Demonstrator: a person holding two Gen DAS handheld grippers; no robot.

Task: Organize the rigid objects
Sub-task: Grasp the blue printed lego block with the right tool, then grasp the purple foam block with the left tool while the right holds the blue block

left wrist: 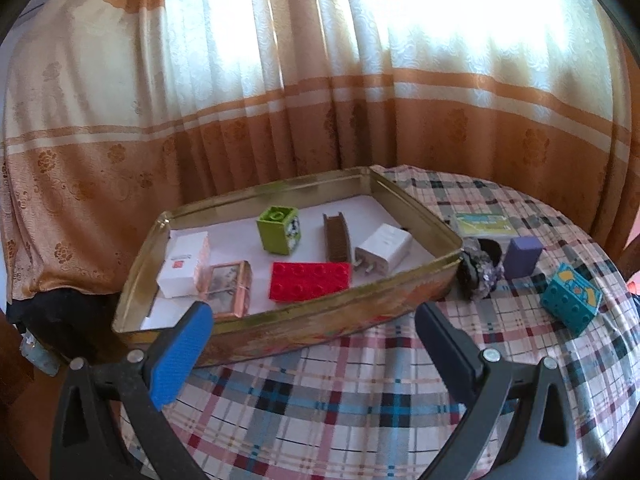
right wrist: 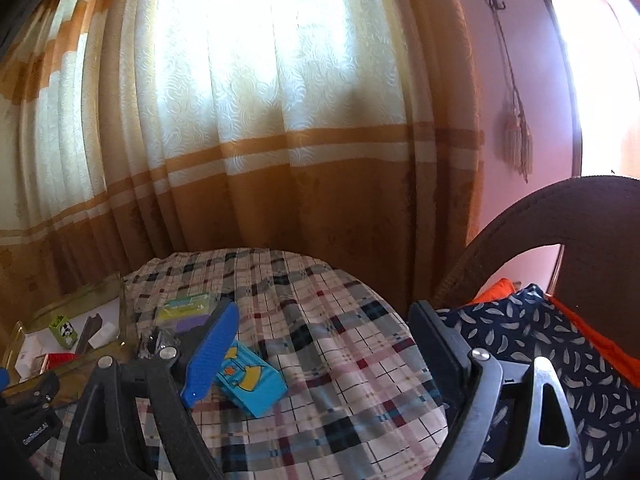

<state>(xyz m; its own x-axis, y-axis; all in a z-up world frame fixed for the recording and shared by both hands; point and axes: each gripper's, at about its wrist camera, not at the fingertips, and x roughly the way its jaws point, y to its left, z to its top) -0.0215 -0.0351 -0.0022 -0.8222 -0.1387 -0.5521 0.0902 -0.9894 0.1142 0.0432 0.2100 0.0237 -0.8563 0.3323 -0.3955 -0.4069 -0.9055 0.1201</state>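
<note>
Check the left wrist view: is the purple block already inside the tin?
No, the purple block stands on the plaid tablecloth, outside the tin.

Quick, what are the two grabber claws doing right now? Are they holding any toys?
Left gripper: open, holding nothing, in front of the tin box.
Right gripper: open, holding nothing; the blue block lies on the tablecloth by its left finger.

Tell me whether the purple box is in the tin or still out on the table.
Out. The purple box stands upright on the checked tablecloth, outside the tin wall, beside a dark sparkly thing.
</note>
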